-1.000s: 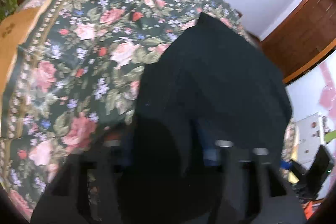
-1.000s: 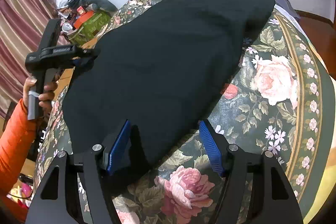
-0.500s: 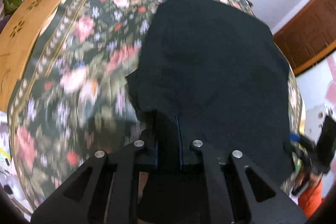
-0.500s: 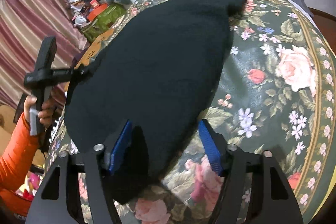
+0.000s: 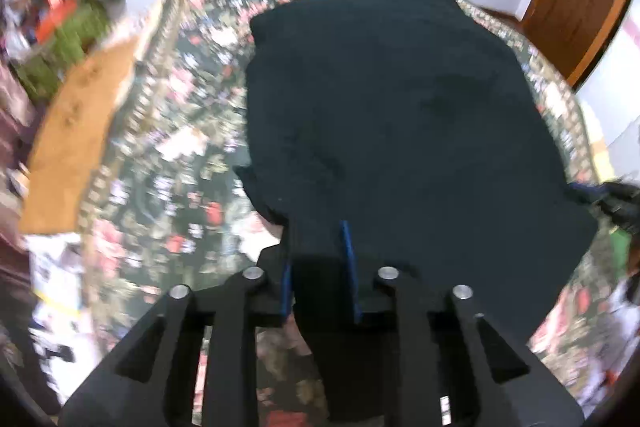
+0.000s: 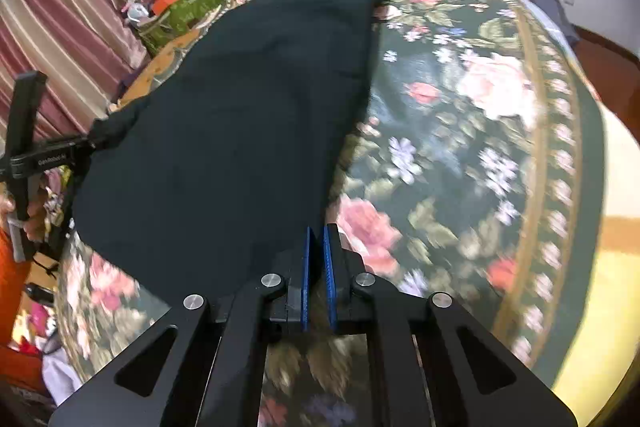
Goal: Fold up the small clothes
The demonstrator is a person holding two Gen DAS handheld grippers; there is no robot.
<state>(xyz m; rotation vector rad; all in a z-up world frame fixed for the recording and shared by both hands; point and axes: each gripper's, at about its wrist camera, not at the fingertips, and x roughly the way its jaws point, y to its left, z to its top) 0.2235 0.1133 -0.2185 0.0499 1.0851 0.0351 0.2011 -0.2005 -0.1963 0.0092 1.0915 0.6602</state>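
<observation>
A black garment (image 6: 248,115) lies spread on the flowered cloth (image 6: 472,131) (blurred in places). The right tool (image 6: 317,247) is clenched on the garment's near corner. The left tool (image 5: 318,255), jaws opening, has garment cloth between its pads at the near edge.

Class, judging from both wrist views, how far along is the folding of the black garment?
Done: black garment lies spread on the floral cover. In hand: right claw shut on one near corner; left claw, jaws opening, has cloth between. Left: no fold visible yet.
</observation>
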